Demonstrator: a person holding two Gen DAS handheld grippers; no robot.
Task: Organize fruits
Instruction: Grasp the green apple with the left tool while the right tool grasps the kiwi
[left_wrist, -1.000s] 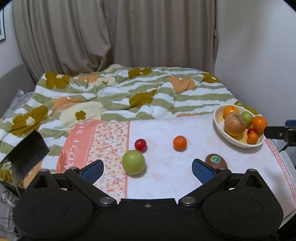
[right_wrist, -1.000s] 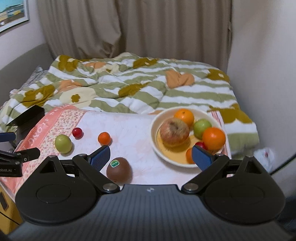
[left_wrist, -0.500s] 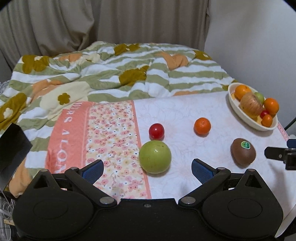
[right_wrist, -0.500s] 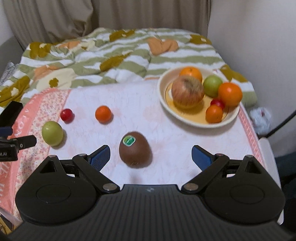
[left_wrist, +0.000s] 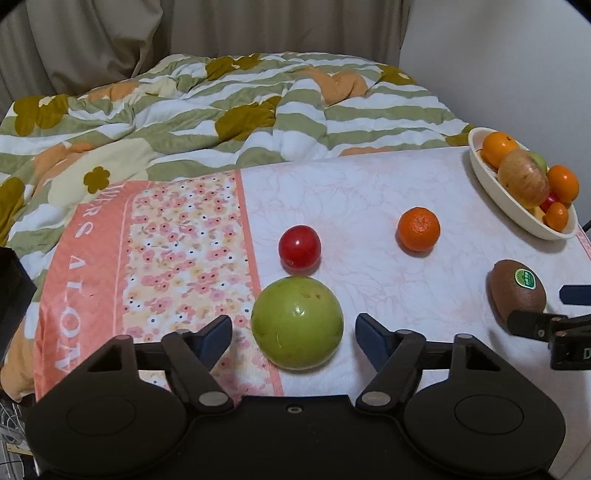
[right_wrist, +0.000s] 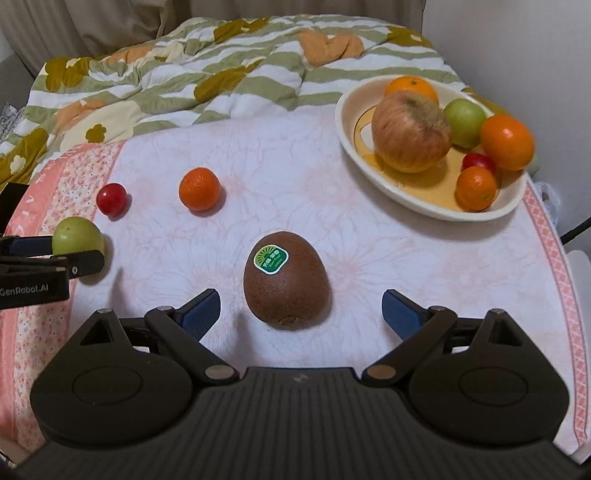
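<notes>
A green apple (left_wrist: 297, 323) lies on the cloth between the fingers of my left gripper (left_wrist: 292, 326). Its jaws are closing, with a small gap still on each side of the apple. A brown kiwi (right_wrist: 286, 278) with a green sticker sits between the wide-open fingers of my right gripper (right_wrist: 300, 300), untouched. Beyond them lie a small red fruit (left_wrist: 299, 246) and a mandarin (left_wrist: 418, 229). The cream bowl (right_wrist: 369, 177) at the right holds a large apple (right_wrist: 410, 131), oranges, a green fruit and a small red one.
The fruits lie on a white and pink floral cloth (right_wrist: 295, 173) over a table. A rumpled green-striped quilt (left_wrist: 221, 96) lies behind it, with curtains and a wall further back. A dark object (left_wrist: 11, 284) sits at the left edge.
Both grippers came down and forward toward the cloth. The green apple now sits between the left fingers, which have narrowed, and the kiwi sits between the right fingers.
</notes>
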